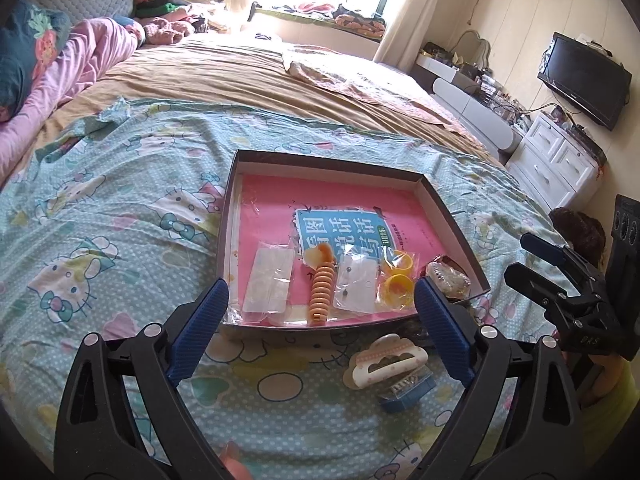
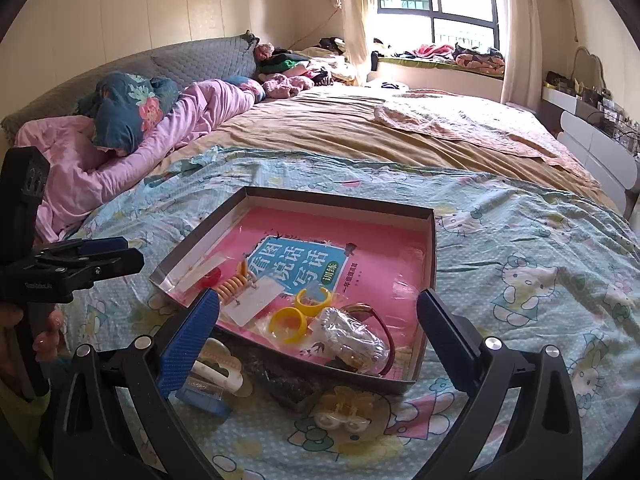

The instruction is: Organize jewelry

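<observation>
**Jewelry mostly boxed, a few pieces still on the bed**

Jewelry lies in a row along the near edge of the shallow box (image 1: 452,216), which sits on the cartoon-print bedspread (image 1: 120,220). From left to right in the left wrist view: one flat clear packet (image 1: 269,285), one orange spiral hair tie (image 1: 322,290), one earring card (image 1: 357,286) in plastic, two yellow rings (image 1: 398,278) bagged together, and one crinkly bag of beaded pieces (image 1: 447,278) in the right corner. All look light; the plastic sleeves are probably slippery and best pinched at an edge, the spiral tie soft and springy.

On the bed nearer than the box lie one white cloud-shaped hair claw (image 1: 385,360), rigid and best taken across its body, one small blue box (image 1: 406,394), and one yellow flower clip (image 2: 344,410).

The left gripper (image 1: 320,328) hovers with jaws released and empty; the right gripper (image 2: 318,340) likewise stands wide, holding nothing.
</observation>
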Demonstrator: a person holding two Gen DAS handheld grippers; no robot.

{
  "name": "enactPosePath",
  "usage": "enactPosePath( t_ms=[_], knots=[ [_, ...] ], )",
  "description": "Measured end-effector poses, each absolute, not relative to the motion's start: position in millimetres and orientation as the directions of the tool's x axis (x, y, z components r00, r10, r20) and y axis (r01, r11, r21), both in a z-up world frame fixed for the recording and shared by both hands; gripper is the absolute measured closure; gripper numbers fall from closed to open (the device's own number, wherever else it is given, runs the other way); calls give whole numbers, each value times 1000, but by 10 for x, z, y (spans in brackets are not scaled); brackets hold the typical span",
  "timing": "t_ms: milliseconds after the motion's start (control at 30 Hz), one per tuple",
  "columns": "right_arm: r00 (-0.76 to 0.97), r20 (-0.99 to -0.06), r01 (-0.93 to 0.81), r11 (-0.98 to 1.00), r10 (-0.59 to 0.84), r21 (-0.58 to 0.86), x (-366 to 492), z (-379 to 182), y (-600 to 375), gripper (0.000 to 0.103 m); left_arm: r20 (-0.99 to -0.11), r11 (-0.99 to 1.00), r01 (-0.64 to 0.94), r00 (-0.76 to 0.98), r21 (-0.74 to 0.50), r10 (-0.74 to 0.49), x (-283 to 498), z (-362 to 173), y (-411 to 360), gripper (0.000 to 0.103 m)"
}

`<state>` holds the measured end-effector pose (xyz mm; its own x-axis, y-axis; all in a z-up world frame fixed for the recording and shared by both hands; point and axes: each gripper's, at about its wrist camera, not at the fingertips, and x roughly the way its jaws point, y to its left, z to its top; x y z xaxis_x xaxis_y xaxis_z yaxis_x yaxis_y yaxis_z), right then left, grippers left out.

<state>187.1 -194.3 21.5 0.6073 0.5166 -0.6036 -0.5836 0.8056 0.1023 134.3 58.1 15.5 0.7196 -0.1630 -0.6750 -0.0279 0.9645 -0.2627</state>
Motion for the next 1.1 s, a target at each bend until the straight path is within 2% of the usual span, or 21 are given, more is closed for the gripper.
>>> enactPosePath(
  t_ms=[467,1100],
  knots=[
    [619,-599,-576,812,508,94,1715,297,-2104,5,-668,969,19,721,-246,-183,1164,225,413,16],
    [587,-661,-566,821,468,79,1530,67,-2319,5,-705,974,49,681,-223,-196,933,16,195,16]
  ],
)
